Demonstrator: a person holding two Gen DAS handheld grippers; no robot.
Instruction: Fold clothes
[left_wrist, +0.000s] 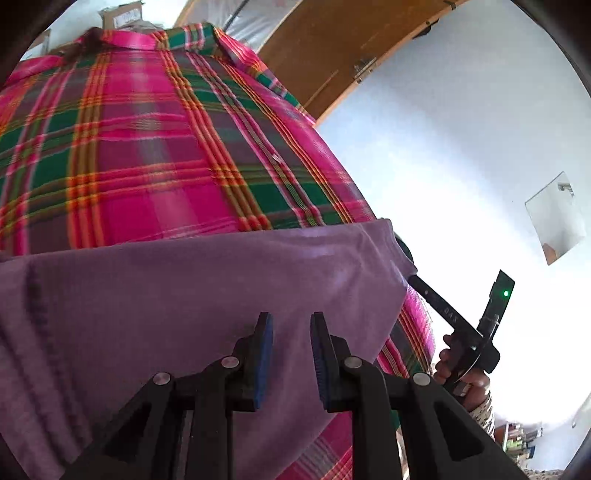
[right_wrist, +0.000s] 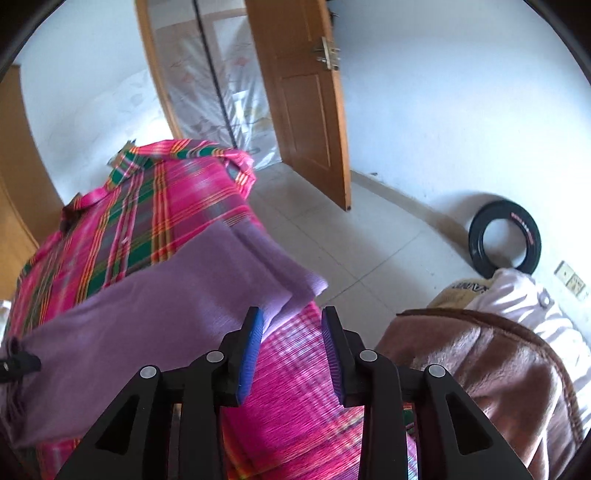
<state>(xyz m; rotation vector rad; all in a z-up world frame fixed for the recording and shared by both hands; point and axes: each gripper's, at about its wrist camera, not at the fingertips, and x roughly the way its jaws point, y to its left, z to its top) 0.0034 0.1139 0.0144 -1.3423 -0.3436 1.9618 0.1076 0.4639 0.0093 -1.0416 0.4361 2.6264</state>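
A soft folded purple knit garment (right_wrist: 155, 295) (at ten o'clock) lies on the pink-green plaid woven cloth (left_wrist: 155, 147); the left gripper (left_wrist: 291, 354) and the right gripper (right_wrist: 291, 350) both gape, grasping nothing.

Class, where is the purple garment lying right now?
The purple garment lies across the plaid cloth, ahead-left in the right wrist view, directly before the left gripper.

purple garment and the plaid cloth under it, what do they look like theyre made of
Purple garment: looks like a soft matte knit, perhaps cotton jersey; fine ribbed texture, limp drape. Plaid cloth: seems a thin woven fabric with a slight sheen; visible thread lines in pink, green and orange stripes. Fibre cannot be told.
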